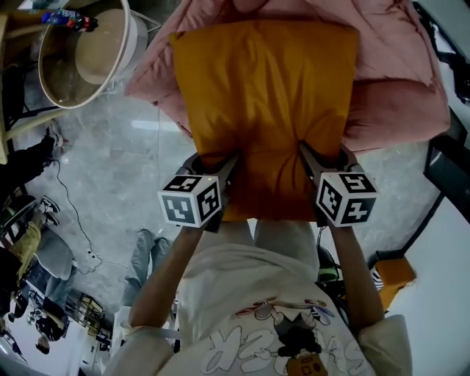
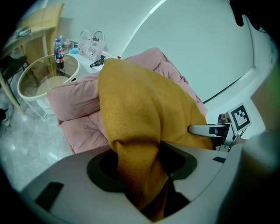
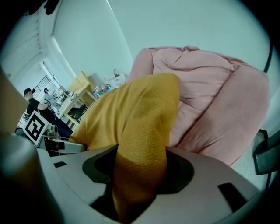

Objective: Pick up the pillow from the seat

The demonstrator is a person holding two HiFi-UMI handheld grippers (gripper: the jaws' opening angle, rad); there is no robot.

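A mustard-yellow pillow (image 1: 264, 103) hangs in front of the pink cushioned seat (image 1: 396, 95), its near edge bunched between my two grippers. My left gripper (image 1: 229, 163) is shut on the pillow's near left corner, and my right gripper (image 1: 307, 156) is shut on the near right corner. In the left gripper view a thick fold of the pillow (image 2: 144, 109) is squeezed between the jaws of the left gripper (image 2: 140, 175). The right gripper view shows the same: a fold of the pillow (image 3: 135, 127) pinched in the right gripper (image 3: 138, 175), with the pink seat (image 3: 210, 100) behind it.
A round glass-topped side table (image 1: 81, 51) with bottles (image 1: 70, 18) stands left of the seat on the grey marble floor. A dark frame (image 1: 448, 169) runs along the right. People and chairs are at the far left (image 1: 29, 242).
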